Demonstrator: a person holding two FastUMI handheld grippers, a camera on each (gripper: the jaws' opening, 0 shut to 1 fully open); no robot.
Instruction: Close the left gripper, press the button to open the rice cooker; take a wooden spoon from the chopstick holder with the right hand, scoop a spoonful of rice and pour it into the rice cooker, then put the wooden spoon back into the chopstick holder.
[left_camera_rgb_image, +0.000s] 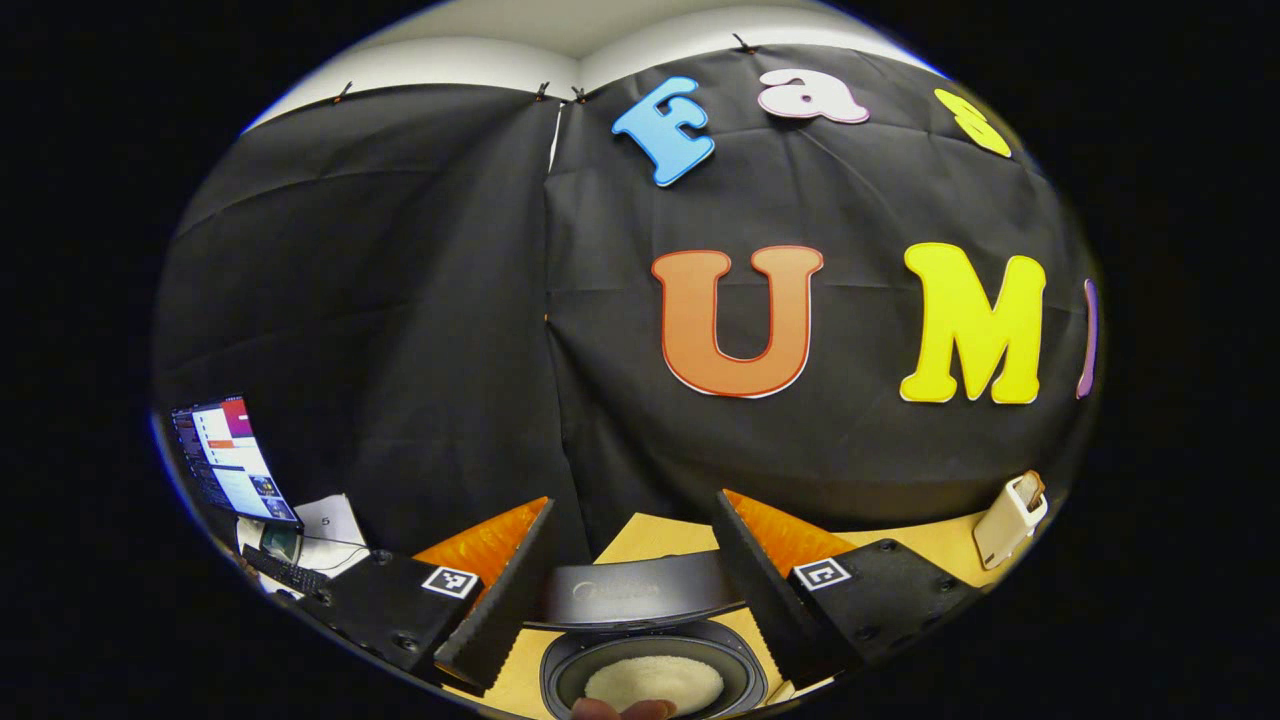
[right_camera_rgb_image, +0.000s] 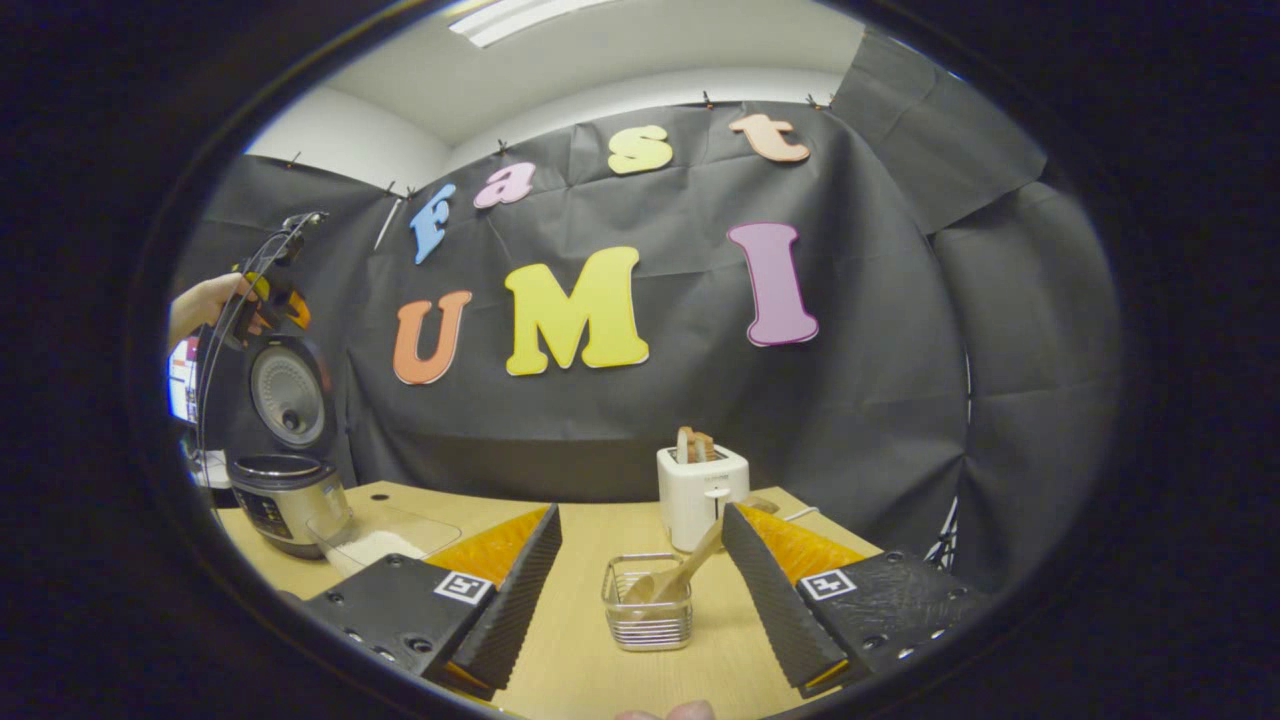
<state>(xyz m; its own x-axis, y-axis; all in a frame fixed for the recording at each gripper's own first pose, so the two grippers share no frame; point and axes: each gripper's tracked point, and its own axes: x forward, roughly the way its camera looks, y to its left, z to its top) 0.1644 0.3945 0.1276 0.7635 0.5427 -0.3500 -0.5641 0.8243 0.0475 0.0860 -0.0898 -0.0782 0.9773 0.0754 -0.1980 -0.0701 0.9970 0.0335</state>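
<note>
Right gripper (right_camera_rgb_image: 640, 590) hangs released over the table (right_camera_rgb_image: 590, 680), jaws spread around the chopstick holder (right_camera_rgb_image: 648, 603) at 12 o'clock. Its wooden spoon (right_camera_rgb_image: 683, 573) leans handle-up toward 1 o'clock, pale and slim. A white toaster (right_camera_rgb_image: 701, 490) stands just behind. At 10 o'clock sits the rice cooker (right_camera_rgb_image: 285, 495), lid up, a clear rice container (right_camera_rgb_image: 383, 537) beside it. Left gripper (left_camera_rgb_image: 635, 590) hangs released above the cooker's white rice (left_camera_rgb_image: 654, 683).

One rice cooker (right_camera_rgb_image: 285, 490), one toaster (right_camera_rgb_image: 702, 492), perhaps two spoons (right_camera_rgb_image: 680, 578)
</note>
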